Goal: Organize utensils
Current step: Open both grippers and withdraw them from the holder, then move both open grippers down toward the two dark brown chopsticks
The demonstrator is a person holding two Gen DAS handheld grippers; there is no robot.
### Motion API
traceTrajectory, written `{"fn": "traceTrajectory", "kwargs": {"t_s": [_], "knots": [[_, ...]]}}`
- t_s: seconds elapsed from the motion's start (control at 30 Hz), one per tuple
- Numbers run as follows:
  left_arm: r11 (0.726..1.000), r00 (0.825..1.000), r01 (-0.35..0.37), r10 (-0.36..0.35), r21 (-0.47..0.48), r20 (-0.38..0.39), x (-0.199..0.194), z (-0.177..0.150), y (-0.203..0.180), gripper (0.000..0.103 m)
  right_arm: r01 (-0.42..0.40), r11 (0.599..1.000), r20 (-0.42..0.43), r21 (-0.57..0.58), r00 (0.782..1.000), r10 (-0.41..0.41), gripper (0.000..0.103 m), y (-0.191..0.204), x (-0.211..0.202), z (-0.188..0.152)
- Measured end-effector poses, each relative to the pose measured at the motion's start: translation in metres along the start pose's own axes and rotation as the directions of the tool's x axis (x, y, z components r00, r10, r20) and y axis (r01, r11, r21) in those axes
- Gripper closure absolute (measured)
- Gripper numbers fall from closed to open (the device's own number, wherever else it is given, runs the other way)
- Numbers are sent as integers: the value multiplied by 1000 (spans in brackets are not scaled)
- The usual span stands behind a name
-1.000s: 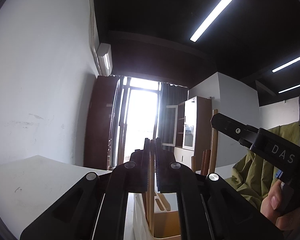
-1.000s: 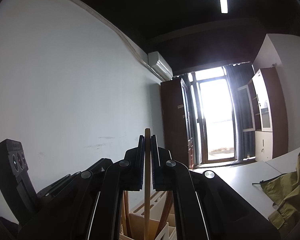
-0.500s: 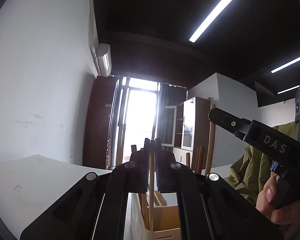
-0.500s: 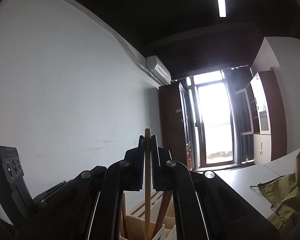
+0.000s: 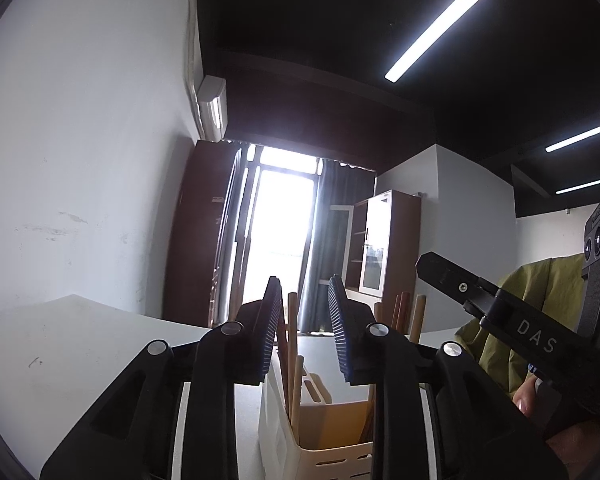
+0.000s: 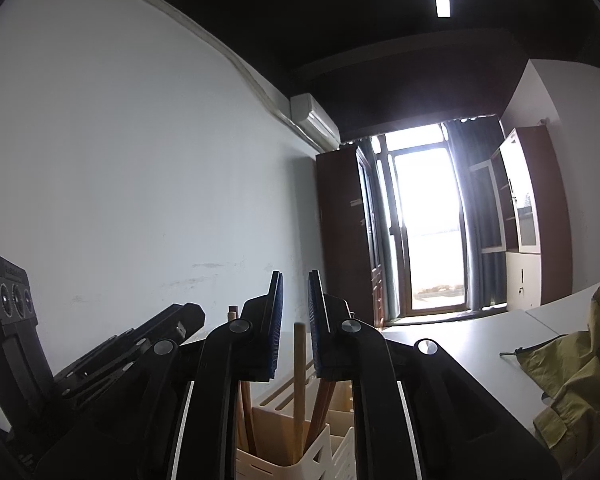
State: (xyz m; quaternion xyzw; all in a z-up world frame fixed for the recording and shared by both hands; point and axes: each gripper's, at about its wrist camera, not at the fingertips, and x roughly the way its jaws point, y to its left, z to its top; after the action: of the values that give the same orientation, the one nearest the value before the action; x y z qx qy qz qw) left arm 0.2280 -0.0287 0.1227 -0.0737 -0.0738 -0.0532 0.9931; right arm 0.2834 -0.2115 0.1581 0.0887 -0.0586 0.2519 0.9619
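Here, label by label.
Left gripper: its jaws have just been opening and now stand released; a wooden stick rises between them, apart from the ribbed pads, close to the left one.
Right gripper: its jaws have just been opening too; a round wooden handle stands upright in the gap, touching neither pad.
Utensil holder: a cream plastic caddy with slotted walls and inner dividers sits on the desk right below both grippers; the sticks stand in its compartments, though which compartment each is in is unclear.
Open room: the white desk lies bare to the left of the caddy, up to the white wall.
Right edge: an olive-green jacket is crumpled on the desk, well apart from the caddy.
Crowding: the two grippers stand side by side, near each other.
Hand: fingers wrap the right gripper's handle.
Textures: pads blue and finely ridged; gripper arms matte black; sticks smooth, round-ended, pale wood.
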Motion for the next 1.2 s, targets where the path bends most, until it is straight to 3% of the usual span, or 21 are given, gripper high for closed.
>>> {"fn": "traceTrajectory", "kwargs": {"t_s": [0.33,0.63,0.8,1.03,1.2], "knots": [[998,998,-43,41,-41,-42,-22,14,15,72,20,1000,-47,-4,999,-20,77,7,-13,3],[994,980,-104,100,-16,-170,-51,20,24,60,18,1000,-131,4,991,-18,67,18,-27,3],[985,959,-170,164,-9,-233,-66,24,31,59,-16,1000,-212,-23,977,11,62,32,-23,-7],[977,919,-211,202,10,-340,-78,22,41,56,-84,996,-294,-35,953,70,56,54,-23,-20],[972,882,-235,214,3,-420,-94,15,56,49,-137,990,-383,-14,916,121,55,67,-15,-30]]}}
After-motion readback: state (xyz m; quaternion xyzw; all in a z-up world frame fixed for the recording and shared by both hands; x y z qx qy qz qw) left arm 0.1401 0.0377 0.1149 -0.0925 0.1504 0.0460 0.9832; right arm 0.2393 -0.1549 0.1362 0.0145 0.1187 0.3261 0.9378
